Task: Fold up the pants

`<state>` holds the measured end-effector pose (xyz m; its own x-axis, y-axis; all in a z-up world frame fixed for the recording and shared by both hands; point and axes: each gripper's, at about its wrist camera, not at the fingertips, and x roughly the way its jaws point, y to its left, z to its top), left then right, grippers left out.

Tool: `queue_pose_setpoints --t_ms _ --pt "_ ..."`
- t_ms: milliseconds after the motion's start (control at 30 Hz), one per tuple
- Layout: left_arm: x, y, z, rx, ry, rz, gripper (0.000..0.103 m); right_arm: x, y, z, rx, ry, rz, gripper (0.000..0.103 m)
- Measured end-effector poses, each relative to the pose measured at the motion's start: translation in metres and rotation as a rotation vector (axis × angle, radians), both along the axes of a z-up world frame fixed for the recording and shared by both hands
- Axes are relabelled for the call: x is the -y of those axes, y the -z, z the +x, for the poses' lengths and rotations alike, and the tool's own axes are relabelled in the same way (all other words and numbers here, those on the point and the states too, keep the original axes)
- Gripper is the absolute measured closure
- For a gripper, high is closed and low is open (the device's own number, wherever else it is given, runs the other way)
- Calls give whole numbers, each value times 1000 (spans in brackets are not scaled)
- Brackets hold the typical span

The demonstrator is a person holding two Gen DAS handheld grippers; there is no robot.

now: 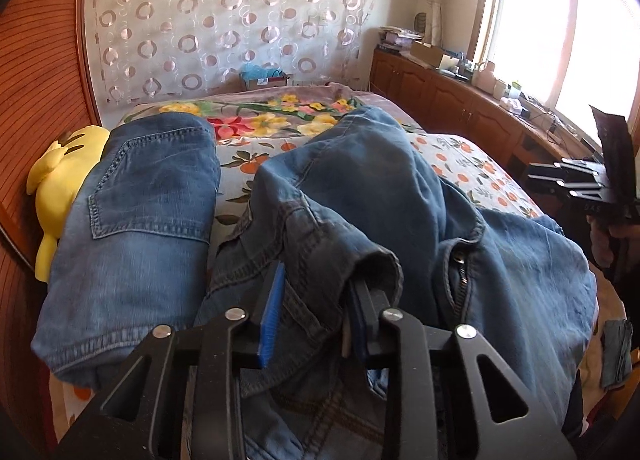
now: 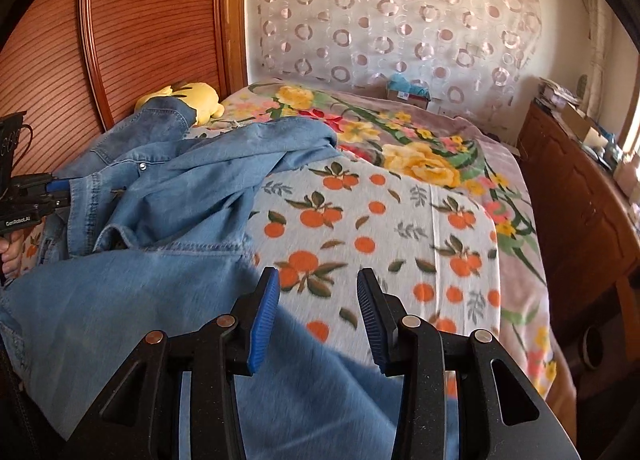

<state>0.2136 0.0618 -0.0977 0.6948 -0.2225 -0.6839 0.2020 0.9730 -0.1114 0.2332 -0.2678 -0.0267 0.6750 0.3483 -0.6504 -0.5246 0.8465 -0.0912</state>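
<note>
Pants (image 1: 360, 195): blue denim, lying rumpled across the bed (image 2: 400, 219); one leg stretches flat toward the headboard side beside a yellow plush toy (image 1: 60, 179), the other is bunched and twisted over the waist area.
Waistband: the zipper and fly show just to the right of your left gripper (image 1: 316, 300) in the left wrist view, so this is the waist end of the garment.
Left jaws: narrow, with a fold of denim waistband between the blue pads; the cloth drapes over the right-hand pad, and the pads appear to press on it. Treat this as a grip on the pants.
Right jaws: your right gripper (image 2: 318, 308) stands partly open, pads apart, nothing pinched. Denim lies under the left pad only; bare printed sheet shows between the fingertips.
Key relation: the pants lie to the left of and beneath the right jaws, long axis running away toward the headboard. The left hand is already on the cloth; the right is at its edge.
Next move, judged: shift the right gripper leftward onto the denim edge before closing.
Risk: closing now may catch the sheet instead of the denim.
</note>
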Motion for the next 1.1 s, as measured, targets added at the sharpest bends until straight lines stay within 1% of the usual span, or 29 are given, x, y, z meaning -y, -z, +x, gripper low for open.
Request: queue_pose_setpoints --t_ms 33,67,100,133,233,300,367,433,500,533,633,767,867,967,1100 --pt "-1 1 3 0 0 -1 79 -3 0 10 -4 -7 -3 61" --pt "0 1 6 -3 1 -1 82 -6 1 20 -12 -12 -3 61" --pt "-1 2 9 -5 2 -4 90 -11 2 29 -20 -13 -3 61" --pt "-1 2 12 -5 1 -6 94 -15 4 37 -28 -12 -3 61" --pt "-3 -5 15 19 -13 -6 97 -27 8 66 -43 -5 -8 61" --pt "-7 -20 13 54 -24 -9 97 -36 10 80 -50 -12 -2 61" --pt "-16 -41 7 111 -45 -10 98 -44 13 90 -56 -20 6 61" --pt "-28 -61 2 165 -87 -4 98 -49 16 96 -62 -26 15 61" --pt "-49 -79 -4 215 -160 5 98 -54 19 104 -70 -35 28 61" --pt "-59 -84 -6 225 -188 1 98 -55 21 108 -73 -36 33 61" --pt "-80 -81 -9 219 -249 25 98 -55 26 117 -87 -40 49 61" --pt "-93 -62 -7 169 -278 36 98 -59 31 131 -97 -44 59 61" --pt "-93 -52 -7 165 -272 43 98 -67 31 143 -95 -56 60 61" --pt "-86 -48 -5 161 -251 32 98 -79 33 157 -90 -68 46 61" --pt "-78 -47 -5 161 -224 27 98 -90 37 183 -123 -62 64 61"
